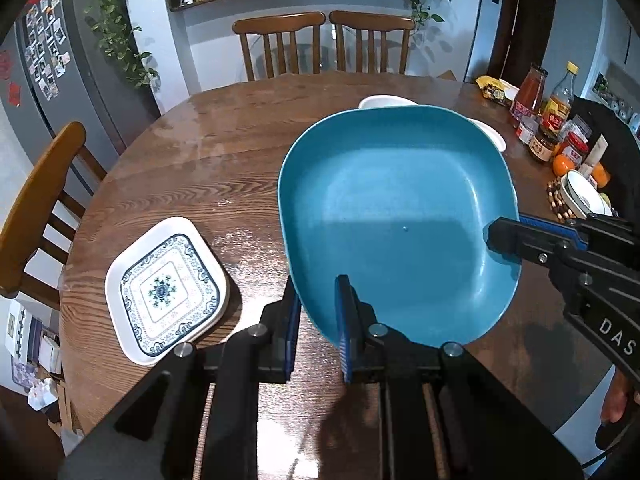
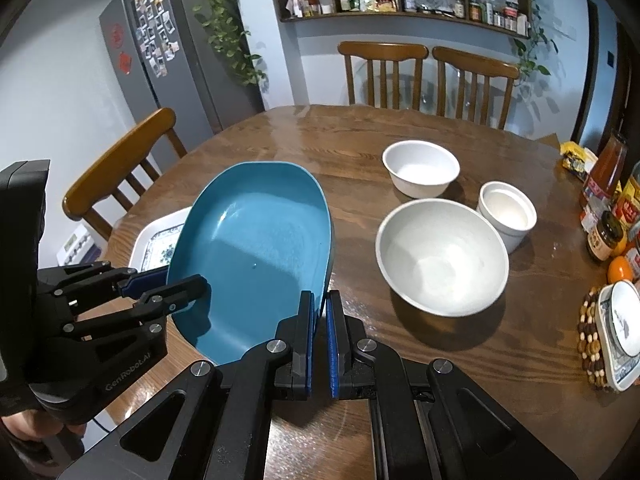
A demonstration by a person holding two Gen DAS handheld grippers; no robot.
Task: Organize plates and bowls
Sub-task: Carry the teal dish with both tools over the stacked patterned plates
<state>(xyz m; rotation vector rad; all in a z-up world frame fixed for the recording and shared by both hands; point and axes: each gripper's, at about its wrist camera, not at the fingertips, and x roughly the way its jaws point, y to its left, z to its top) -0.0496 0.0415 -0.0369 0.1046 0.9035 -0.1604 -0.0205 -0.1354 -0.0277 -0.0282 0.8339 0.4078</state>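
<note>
A large blue plate [image 1: 396, 216] is held above the wooden table [image 1: 224, 128], tilted. My left gripper [image 1: 318, 312] has its fingers on either side of the plate's near rim, with a gap showing. My right gripper [image 2: 319, 324] is shut on the plate's [image 2: 252, 248] right rim and also shows in the left wrist view [image 1: 504, 236]. The left gripper shows in the right wrist view [image 2: 180, 280] at the plate's left rim. A white square plate with blue pattern [image 1: 166, 288] lies on the table to the left. Three white bowls [image 2: 442, 256] [image 2: 420, 168] [image 2: 506, 212] stand to the right.
Jars, sauce bottles and oranges [image 2: 608, 216] crowd the table's right edge. A small patterned dish [image 2: 618, 332] sits on a beaded trivet there. Wooden chairs [image 2: 428, 76] stand at the far side and one [image 2: 120, 168] at the left. A fridge [image 2: 160, 52] stands behind.
</note>
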